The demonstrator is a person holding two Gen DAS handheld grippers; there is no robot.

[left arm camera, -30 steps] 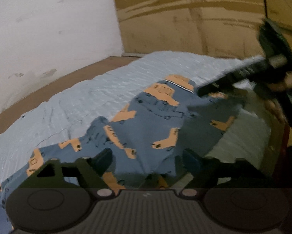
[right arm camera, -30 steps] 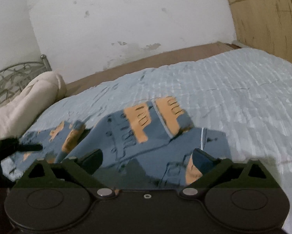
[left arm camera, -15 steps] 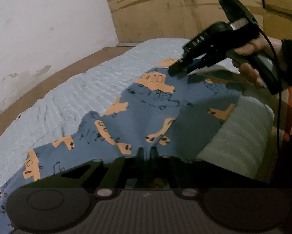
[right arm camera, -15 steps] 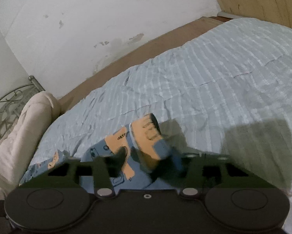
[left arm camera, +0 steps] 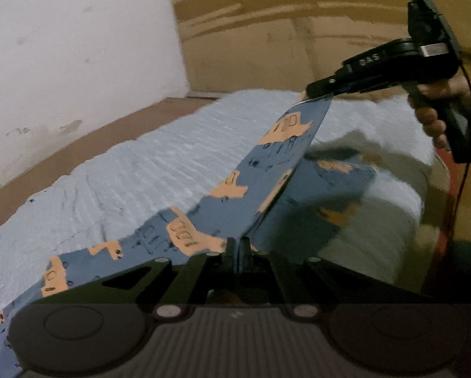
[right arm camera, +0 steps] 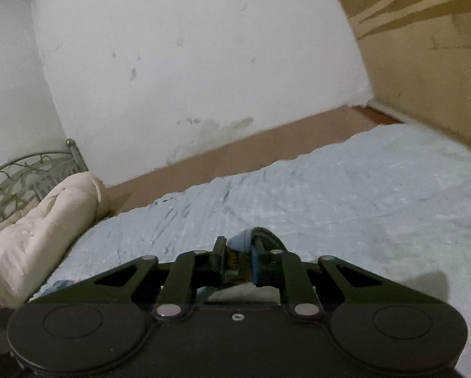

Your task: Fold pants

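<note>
Over the bed: blue pants with orange prints hang stretched in the air between two grippers, a crease running along their length.
Bed: pale blue ribbed bedspread covers it; this is the landmark for all places below.
Pants: the middle span is lifted off the bed; one end trails down onto the bedspread at its near left edge, and a lower layer droops toward the bed's right side.
Left gripper: fingers drawn together, pinching a fold of the pants just above the bed's near edge.
Right gripper: held by a hand above the bed's far right part, fingers clamped on the upper corner of the pants; in its own view a bunched blue fold sits squeezed between the fingers.
Pillow: cream, lying at the bed's left end against a metal headboard.
Walls: white wall behind the bed, brown panel at its far end.
</note>
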